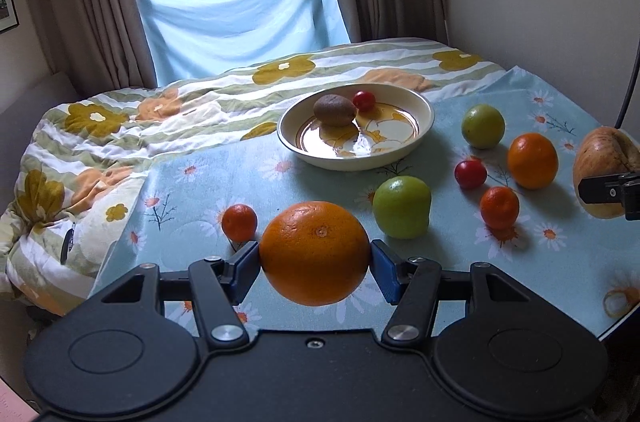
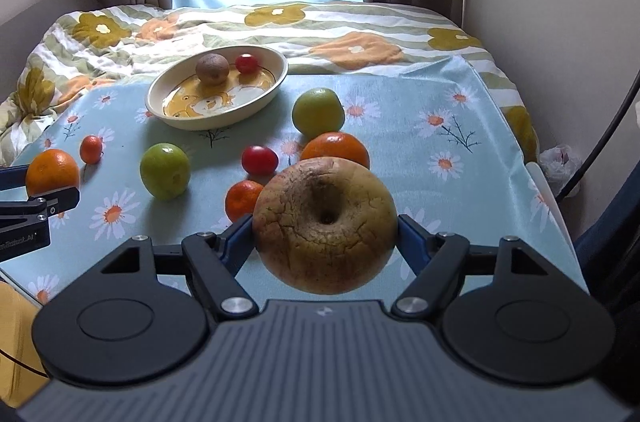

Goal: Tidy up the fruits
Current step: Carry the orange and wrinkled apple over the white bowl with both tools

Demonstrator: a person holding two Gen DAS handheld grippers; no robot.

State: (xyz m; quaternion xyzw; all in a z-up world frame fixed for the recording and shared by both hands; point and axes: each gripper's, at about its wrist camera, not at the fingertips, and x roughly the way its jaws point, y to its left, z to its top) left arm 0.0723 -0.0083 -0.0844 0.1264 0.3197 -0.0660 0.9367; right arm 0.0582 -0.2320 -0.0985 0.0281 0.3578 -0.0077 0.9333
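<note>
Left wrist view shows the left gripper [image 1: 315,258] with its blue pads [image 1: 385,272] clamped on either side of a large orange [image 1: 315,253], smooth, glossy and evenly coloured, its navel facing the camera; it hangs clear of the daisy-print tablecloth [image 1: 192,190]. Just beyond it on the cloth sit a small mandarin [image 1: 239,222] and a green apple [image 1: 402,206]. Farther right lie a red cherry tomato [image 1: 470,174], another mandarin [image 1: 499,207], a medium orange [image 1: 532,160] and a second green apple [image 1: 483,125]. A cream bowl [image 1: 424,106] with a yellow pattern stands at the cloth's far edge, holding a brown kiwi [image 1: 334,110] and a red tomato [image 1: 364,100] side by side. In the right wrist view the right gripper [image 2: 325,230] grips a big yellow-brown apple [image 2: 325,222], its skin dull, cracked and wrinkled, flushed red at the lower left, the hollow at its end turned toward the lens; the jaws press on both its flanks and it is held above the cloth. Behind the table lies a flowered quilt [image 2: 360,26].
</note>
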